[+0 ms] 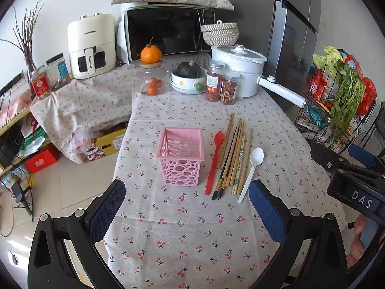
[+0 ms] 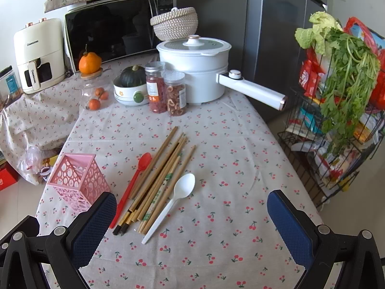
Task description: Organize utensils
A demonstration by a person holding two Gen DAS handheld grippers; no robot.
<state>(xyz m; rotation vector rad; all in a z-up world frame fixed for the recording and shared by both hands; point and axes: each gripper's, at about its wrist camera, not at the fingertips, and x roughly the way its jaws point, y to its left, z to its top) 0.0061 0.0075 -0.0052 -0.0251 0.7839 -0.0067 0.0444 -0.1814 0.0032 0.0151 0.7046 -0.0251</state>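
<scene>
A pink perforated holder [image 1: 180, 155] [image 2: 78, 180] stands upright and empty on the cherry-print tablecloth. To its right lie a red spoon [image 1: 214, 159] [image 2: 134, 180], a bundle of several wooden chopsticks [image 1: 234, 154] [image 2: 161, 175] and a white plastic spoon [image 1: 251, 172] [image 2: 173, 200]. My left gripper [image 1: 187, 204] hovers open, nearer the camera than the holder and utensils, with nothing between its fingers. My right gripper [image 2: 192, 214] is open too, above the cloth just short of the white spoon's handle; it also shows at the right edge of the left wrist view [image 1: 356, 168].
At the table's back stand a white pot [image 1: 240, 69] with a long handle, two jars [image 1: 221, 84], a bowl holding a squash [image 1: 189, 77], a microwave [image 1: 166, 31] and an air fryer [image 1: 91, 45]. A wire rack [image 2: 336, 130] with greens stands off the right edge.
</scene>
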